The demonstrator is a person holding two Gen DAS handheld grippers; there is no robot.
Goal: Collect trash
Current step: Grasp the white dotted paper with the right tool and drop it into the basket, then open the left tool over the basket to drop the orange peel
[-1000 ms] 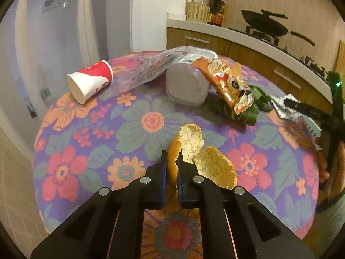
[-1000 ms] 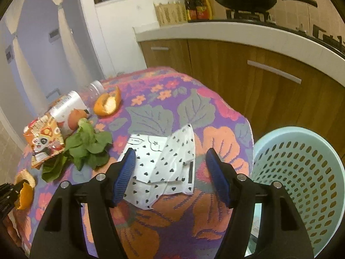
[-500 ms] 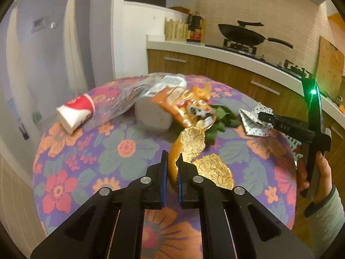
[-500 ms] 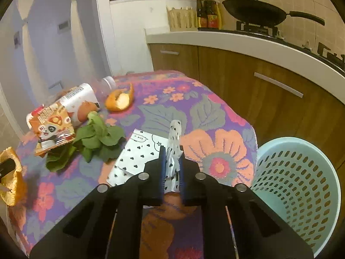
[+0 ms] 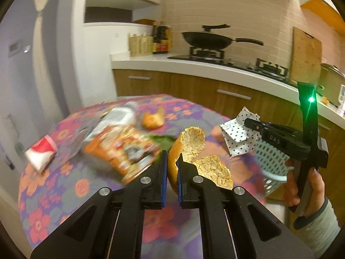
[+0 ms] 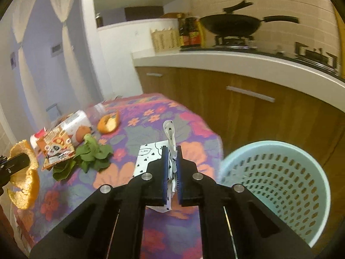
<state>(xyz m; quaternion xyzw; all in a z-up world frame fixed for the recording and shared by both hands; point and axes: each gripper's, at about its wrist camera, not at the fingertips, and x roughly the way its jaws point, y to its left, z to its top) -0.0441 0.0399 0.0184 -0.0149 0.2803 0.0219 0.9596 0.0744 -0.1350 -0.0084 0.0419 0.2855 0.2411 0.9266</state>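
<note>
The left hand-held gripper (image 5: 171,168) is clenched on an orange peel (image 5: 195,151), lifted clear of the flowered worktop (image 5: 64,172). The right hand-held gripper (image 6: 171,168) is clamped on a heart-dotted paper wrapper (image 6: 170,133), raised above the worktop. At its four o'clock stands a pale blue perforated basket (image 6: 276,172); at ten o'clock lie green leaves (image 6: 92,153), a snack bag (image 6: 57,149) and another peel (image 6: 108,124).

Your left tool (image 5: 172,169) is clamped tight on a piece of orange peel (image 5: 192,142) and angled downward, while your right tool (image 6: 171,161), gripped at its handle by your right hand (image 5: 301,185) in a grey sleeve, pinches a spotted wrapper (image 6: 170,138) between closed jaws.
</note>
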